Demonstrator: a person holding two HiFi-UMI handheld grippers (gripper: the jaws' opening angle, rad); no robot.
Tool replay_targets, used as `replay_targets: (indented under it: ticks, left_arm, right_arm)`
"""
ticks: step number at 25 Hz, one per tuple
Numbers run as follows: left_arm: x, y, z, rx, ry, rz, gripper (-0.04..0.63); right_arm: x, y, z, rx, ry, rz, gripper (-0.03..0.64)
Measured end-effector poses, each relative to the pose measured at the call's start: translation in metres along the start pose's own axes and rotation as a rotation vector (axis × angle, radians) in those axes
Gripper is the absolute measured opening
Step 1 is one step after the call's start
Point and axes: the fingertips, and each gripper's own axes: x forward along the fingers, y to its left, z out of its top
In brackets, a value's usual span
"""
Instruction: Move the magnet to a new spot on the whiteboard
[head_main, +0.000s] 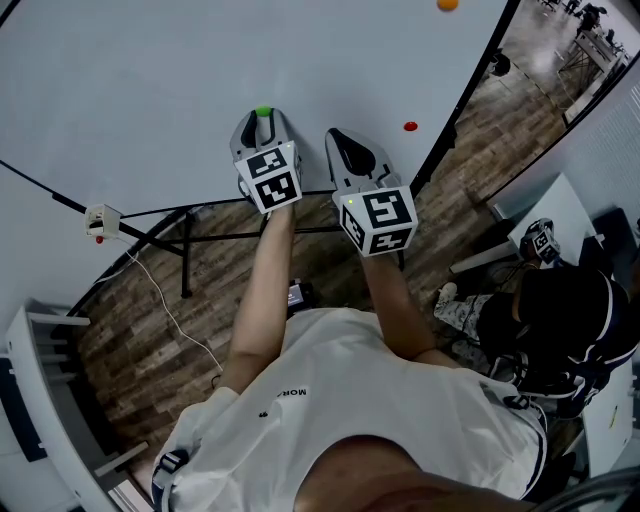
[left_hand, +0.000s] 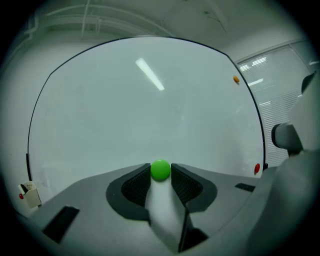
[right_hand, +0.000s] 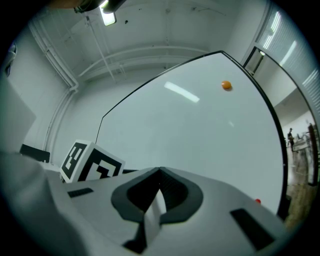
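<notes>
A round green magnet (left_hand: 160, 170) sits on the whiteboard (head_main: 150, 90), low and near its middle. My left gripper (left_hand: 160, 167) is shut on the green magnet, with a ribbed pad touching it on each side. In the head view the green magnet (head_main: 262, 111) peeks out above the left gripper (head_main: 262, 120). My right gripper (head_main: 338, 140) hangs just to the right, close to the board. In the right gripper view the right gripper (right_hand: 160, 171) is shut with nothing between its jaws.
A red magnet (head_main: 410, 126) sticks near the board's lower right edge, and an orange magnet (head_main: 447, 5) sits higher up on the right. A small white box (head_main: 103, 219) hangs at the board's lower left. A seated person (head_main: 560, 330) is at the right, beyond the stand's black legs (head_main: 187, 255).
</notes>
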Motion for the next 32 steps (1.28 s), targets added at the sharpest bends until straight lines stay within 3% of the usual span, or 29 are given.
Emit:
replay_targets:
  ticks: [9, 32]
  left_arm:
    - [0.002, 0.003, 0.0, 0.013, -0.004, 0.024, 0.121]
    - [-0.013, -0.002, 0.0, 0.013, -0.015, -0.002, 0.12]
  right_arm:
    - [0.0, -0.003, 0.0, 0.001, -0.002, -0.006, 0.012]
    - [0.001, -0.003, -0.002, -0.002, 0.002, -0.004, 0.012]
